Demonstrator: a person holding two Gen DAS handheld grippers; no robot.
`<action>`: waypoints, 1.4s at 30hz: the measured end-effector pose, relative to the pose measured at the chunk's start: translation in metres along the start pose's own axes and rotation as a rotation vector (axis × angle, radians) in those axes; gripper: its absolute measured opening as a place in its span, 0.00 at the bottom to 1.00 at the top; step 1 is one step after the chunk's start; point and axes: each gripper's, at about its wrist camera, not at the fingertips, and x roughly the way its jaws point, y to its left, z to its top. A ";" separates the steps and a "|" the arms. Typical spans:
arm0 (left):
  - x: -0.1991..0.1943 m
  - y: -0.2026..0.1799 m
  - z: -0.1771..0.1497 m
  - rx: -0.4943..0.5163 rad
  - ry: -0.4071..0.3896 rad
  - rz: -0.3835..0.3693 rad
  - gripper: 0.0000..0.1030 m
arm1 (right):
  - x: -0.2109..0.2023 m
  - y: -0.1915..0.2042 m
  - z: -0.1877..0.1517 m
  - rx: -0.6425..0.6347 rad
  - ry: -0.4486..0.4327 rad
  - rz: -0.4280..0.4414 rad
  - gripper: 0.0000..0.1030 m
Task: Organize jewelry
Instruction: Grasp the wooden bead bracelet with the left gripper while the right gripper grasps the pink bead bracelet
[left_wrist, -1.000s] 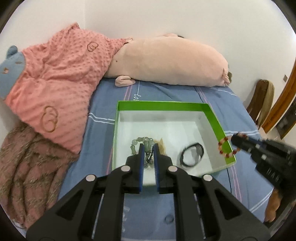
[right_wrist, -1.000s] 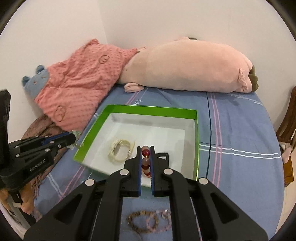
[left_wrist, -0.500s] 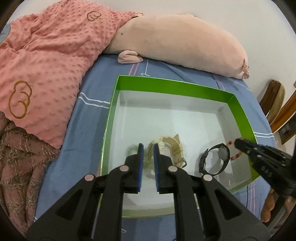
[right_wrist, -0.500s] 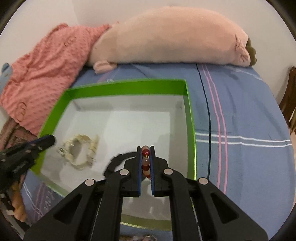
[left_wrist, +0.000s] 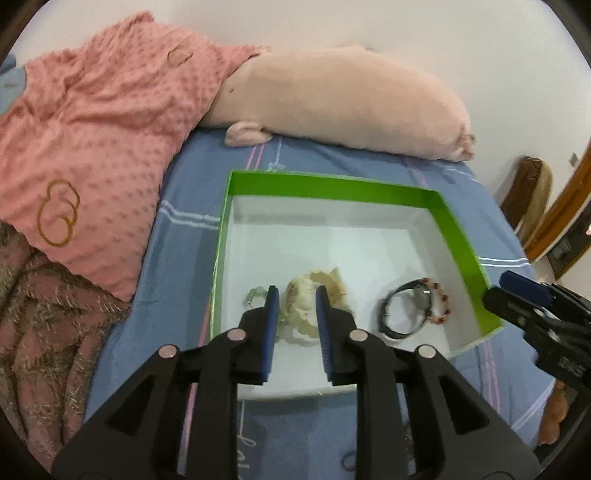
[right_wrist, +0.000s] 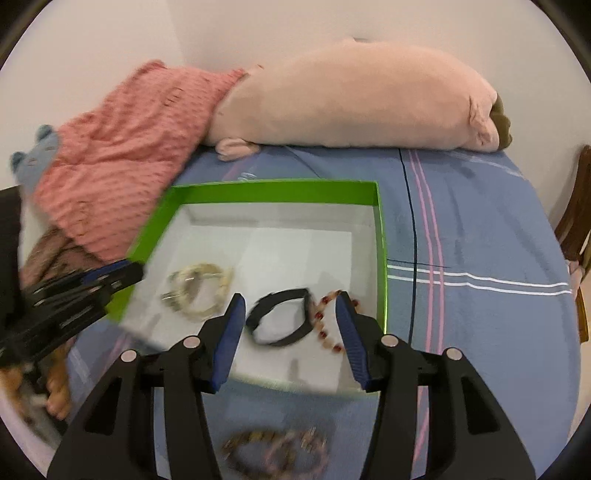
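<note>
Both grippers hang over the near end of the green box (left_wrist: 454, 225), jaws parting and gripping nothing. Left gripper (left_wrist: 294, 299) has its blue pads a little apart above the near-left part of the box floor, with the cream bracelet (left_wrist: 314, 291) seen in the gap and a pale green bead string (left_wrist: 255, 295) lying loose just left of the pads. Right gripper (right_wrist: 290, 310) stands wider over the near-right corner of the box; the black watch (right_wrist: 280, 321) and the red bead bracelet (right_wrist: 325, 325) lie free on the white floor under it, touching each other. Nearer than the box, two more bracelets (right_wrist: 277, 454) lie on the blue sheet (right_wrist: 461, 229), blurred. Beyond the box, a long pink plush (right_wrist: 351, 103) lies along the wall, and a pink blanket (left_wrist: 92, 129) is heaped to the box's left.
</note>
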 end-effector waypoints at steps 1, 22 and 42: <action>-0.006 -0.002 0.000 0.007 0.002 -0.002 0.20 | -0.016 0.004 -0.004 -0.015 -0.020 0.018 0.49; 0.032 -0.096 -0.101 0.323 0.282 -0.152 0.26 | 0.036 -0.019 -0.107 -0.085 0.267 -0.091 0.27; 0.037 -0.102 -0.109 0.355 0.238 -0.113 0.11 | 0.014 -0.029 -0.100 -0.053 0.187 -0.094 0.07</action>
